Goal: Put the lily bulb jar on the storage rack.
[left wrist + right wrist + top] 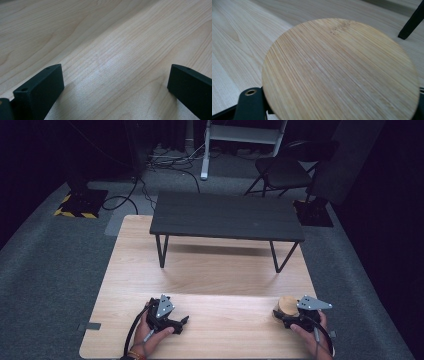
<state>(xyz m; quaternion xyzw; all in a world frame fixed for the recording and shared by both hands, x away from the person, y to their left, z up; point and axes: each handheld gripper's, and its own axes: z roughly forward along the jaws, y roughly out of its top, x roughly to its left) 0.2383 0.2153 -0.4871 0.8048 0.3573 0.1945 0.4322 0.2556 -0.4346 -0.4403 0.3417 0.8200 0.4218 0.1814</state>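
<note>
Probably light and rigid: round bamboo disc [340, 72], smooth striped grain, slippery on its flat face, best gripped across the rim; sat at the light wooden table's [210, 270] near right corner, held between the right gripper's [295, 317] jaws. Left gripper [172, 322] spread wide, empty; black metal-legged bench [227, 216] beyond

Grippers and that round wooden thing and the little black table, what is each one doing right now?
left gripper: open, nothing between its jaws, low over the wooden table.
right gripper: shut on the round bamboo disc.
round bamboo disc: held flat-side up, near the table's right front.
small black bench: standing upright at the far end of the table, nothing on it.
</note>
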